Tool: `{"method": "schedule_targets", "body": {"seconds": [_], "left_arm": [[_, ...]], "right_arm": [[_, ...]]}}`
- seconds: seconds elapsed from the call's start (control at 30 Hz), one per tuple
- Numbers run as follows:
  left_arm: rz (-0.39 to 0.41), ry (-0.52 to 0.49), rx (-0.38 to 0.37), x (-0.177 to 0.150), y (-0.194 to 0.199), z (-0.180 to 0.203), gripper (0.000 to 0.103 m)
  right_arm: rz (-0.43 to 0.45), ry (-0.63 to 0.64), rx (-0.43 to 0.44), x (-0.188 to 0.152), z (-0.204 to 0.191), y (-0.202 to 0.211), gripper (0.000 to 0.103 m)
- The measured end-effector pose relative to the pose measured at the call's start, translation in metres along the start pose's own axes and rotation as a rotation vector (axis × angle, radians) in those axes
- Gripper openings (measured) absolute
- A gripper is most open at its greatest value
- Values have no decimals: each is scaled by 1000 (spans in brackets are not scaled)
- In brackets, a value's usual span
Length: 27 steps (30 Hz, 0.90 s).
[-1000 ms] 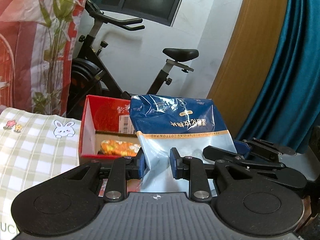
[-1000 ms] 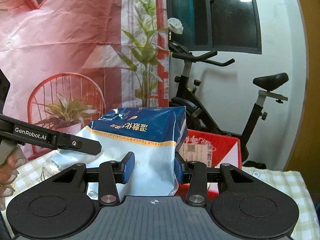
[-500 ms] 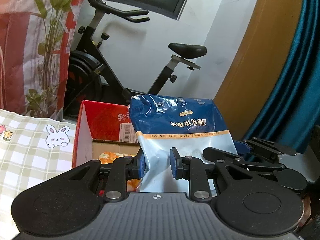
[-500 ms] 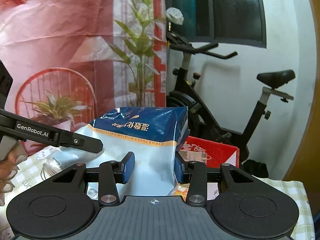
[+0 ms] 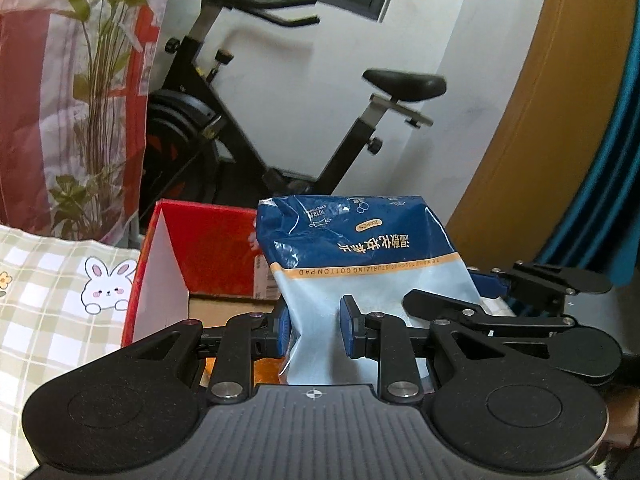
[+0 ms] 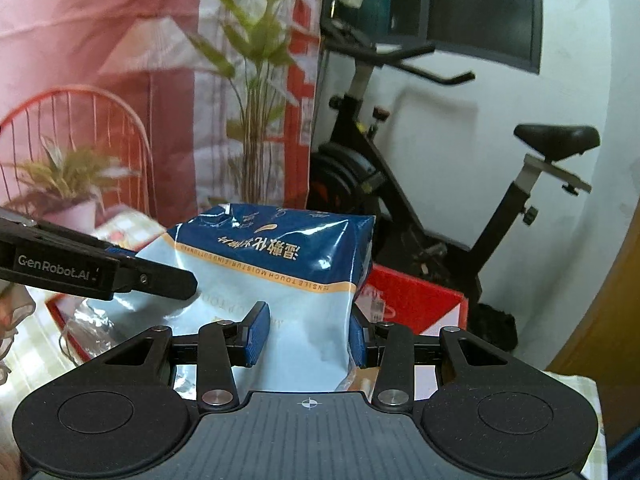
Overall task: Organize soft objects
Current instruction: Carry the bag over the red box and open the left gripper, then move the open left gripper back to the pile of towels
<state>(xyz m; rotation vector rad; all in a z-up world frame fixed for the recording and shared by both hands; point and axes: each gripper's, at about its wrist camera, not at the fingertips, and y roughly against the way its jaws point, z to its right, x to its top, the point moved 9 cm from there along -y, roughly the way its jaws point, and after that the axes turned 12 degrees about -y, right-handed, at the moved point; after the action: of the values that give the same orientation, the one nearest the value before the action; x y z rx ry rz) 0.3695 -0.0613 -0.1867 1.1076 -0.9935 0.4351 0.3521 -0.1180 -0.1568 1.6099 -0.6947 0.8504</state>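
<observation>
pack: a soft plastic pack of cotton pads, dark blue on top and pale blue below (image 5: 360, 264), hangs upside down between both grippers, above and just in front of the open red cardboard box (image 5: 208, 248) on the checked rabbit-print tablecloth (image 5: 52, 292).
left gripper: the left gripper (image 5: 314, 330) has its blue pads drawn narrow and pinching a fold of the pale lower part of the pack.
right gripper: the right gripper (image 6: 306, 334) holds wider, its pads pressed to the two sides of the same pack – a fuller grip across the body.
box: the cardboard floor shows inside, with something orange low behind the left fingers; i cannot tell how much room is free.
step in hand: probably carrying the pack over the box to set it in.
doing it well: move both hands together so the film is neither stretched nor twisted; bring the pack over the red wall before lowering; let it settle on the floor of the box – then ease one grip off at a time.
risk: the narrow left pinch could slip off the slick film if the hands drift apart.
</observation>
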Motion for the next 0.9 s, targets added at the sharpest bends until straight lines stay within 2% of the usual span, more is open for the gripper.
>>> {"method": "schedule_targets", "body": {"seconds": [0.2, 0.33, 0.37, 0.43, 0.47, 0.5, 0.57, 0.63, 0.7, 0.77, 0.83, 0.9], "left_arm": [[-64, -24, 13, -13, -15, -6, 27], [-79, -59, 30, -18, -17, -8, 27], [-87, -64, 40, -19, -19, -10, 30], [-96, -75, 61, -19, -19, -13, 43], [-87, -86, 69, -18, -17, -14, 56], [-77, -92, 73, -17, -14, -15, 65], [-68, -88, 84, -14, -8, -19, 74], [-62, -82, 89, -12, -4, -18, 83], [-50, -81, 95, -10, 4, -19, 97], [-41, -82, 104, -7, 11, -19, 100], [-44, -81, 110, -5, 18, -18, 103], [-46, -84, 120, -4, 26, -16, 103]], "right_arm": [[-91, -25, -17, -21, 2, -23, 38], [-144, -35, -46, -34, 5, -32, 38], [-152, -41, -57, -36, 6, -33, 38], [-162, -49, -76, -40, 8, -34, 41], [-157, -43, -94, -41, 9, -33, 42], [-151, -33, -111, -42, 10, -31, 45], [-144, -30, -122, -42, 12, -28, 55], [-125, -43, -134, -42, 13, -22, 71], [-104, -54, -133, -38, 16, -16, 79], [-84, -64, -110, -35, 13, -8, 86], [-62, -64, -108, -32, 12, 0, 100], [-33, -67, -120, -28, 10, 10, 102]]}}
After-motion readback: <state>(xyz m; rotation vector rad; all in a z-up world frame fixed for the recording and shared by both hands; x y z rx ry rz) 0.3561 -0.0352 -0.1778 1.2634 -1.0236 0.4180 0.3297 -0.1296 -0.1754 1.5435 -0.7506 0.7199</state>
